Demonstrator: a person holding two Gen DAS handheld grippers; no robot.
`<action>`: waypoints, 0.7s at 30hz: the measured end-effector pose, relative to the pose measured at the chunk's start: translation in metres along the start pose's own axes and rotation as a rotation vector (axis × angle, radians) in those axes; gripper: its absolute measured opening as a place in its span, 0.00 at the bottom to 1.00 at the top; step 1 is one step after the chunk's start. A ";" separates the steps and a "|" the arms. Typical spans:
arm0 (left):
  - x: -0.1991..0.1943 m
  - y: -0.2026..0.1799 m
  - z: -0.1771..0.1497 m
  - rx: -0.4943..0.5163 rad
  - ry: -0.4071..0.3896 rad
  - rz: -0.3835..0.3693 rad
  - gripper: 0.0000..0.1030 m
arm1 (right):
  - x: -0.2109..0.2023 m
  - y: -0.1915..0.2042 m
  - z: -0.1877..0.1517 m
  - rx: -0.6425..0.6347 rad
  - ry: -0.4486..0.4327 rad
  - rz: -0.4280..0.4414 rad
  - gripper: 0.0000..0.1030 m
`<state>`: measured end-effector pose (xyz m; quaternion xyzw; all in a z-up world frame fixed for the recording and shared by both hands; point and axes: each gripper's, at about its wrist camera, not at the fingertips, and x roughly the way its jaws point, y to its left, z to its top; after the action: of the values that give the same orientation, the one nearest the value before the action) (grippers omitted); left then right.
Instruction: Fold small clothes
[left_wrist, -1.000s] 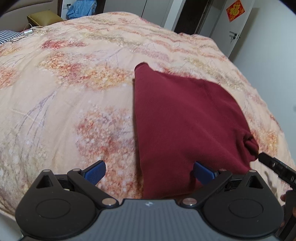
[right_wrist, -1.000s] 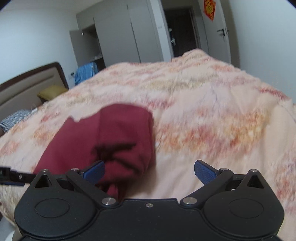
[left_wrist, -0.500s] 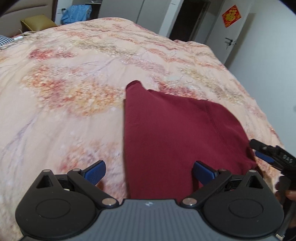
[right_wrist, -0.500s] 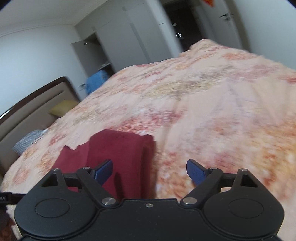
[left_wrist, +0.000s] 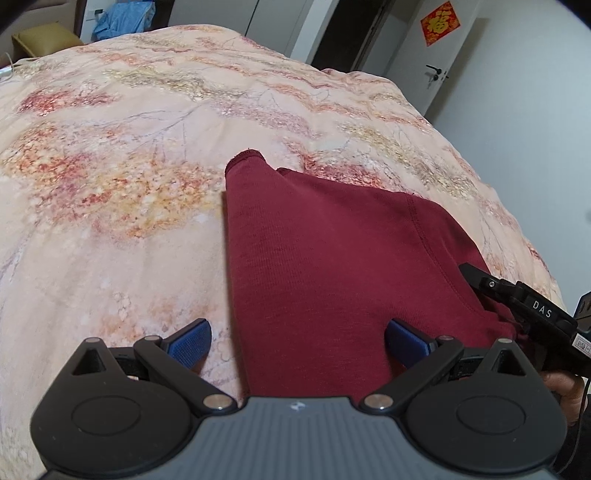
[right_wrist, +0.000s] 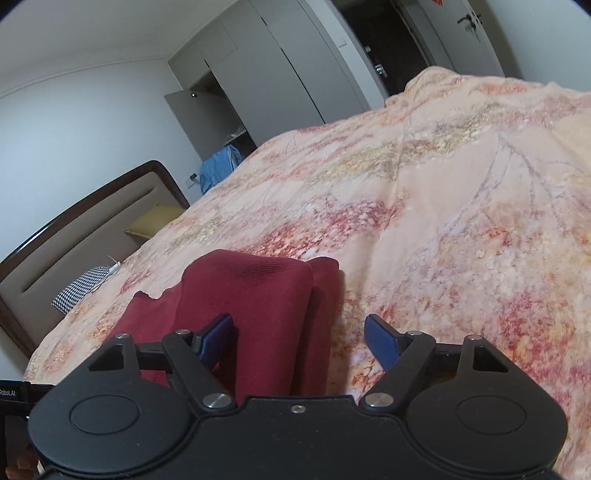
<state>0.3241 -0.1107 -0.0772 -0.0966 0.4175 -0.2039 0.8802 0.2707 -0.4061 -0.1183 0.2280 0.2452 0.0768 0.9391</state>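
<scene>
A dark red garment (left_wrist: 332, 258) lies folded on the floral bedspread (left_wrist: 110, 184). My left gripper (left_wrist: 297, 341) hovers open over its near left edge, the left pad above the bedspread and the right pad above the cloth. In the right wrist view the garment (right_wrist: 258, 295) shows its folded right side, a thick doubled edge. My right gripper (right_wrist: 299, 338) straddles that edge with its jaws closing; the cloth lies between the blue pads (right_wrist: 380, 338), which do not press it. The right gripper's black finger (left_wrist: 517, 299) also shows in the left wrist view at the garment's right edge.
The bedspread (right_wrist: 461, 221) stretches far beyond the garment. A brown headboard (right_wrist: 74, 229), a yellow pillow (right_wrist: 155, 221) and a checked pillow (right_wrist: 81, 288) lie at the bed's head. Blue clothing (right_wrist: 218, 168) hangs by grey wardrobes; a door with a red sign (left_wrist: 441, 22) stands behind.
Both grippers came forward and lower toward the garment. The right gripper's pads drew closer together around the folded right edge, and its view tilted.
</scene>
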 end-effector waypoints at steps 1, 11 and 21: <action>0.000 0.001 0.000 0.000 -0.001 -0.004 1.00 | -0.001 0.001 -0.001 -0.003 -0.004 0.005 0.72; 0.001 0.006 0.000 0.000 0.000 -0.032 1.00 | -0.004 0.006 -0.008 -0.020 -0.036 0.007 0.48; 0.005 0.007 0.003 -0.010 0.025 -0.041 1.00 | -0.002 0.002 -0.011 0.003 -0.037 0.011 0.48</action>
<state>0.3309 -0.1062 -0.0813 -0.1068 0.4273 -0.2208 0.8702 0.2636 -0.4004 -0.1252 0.2320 0.2265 0.0773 0.9428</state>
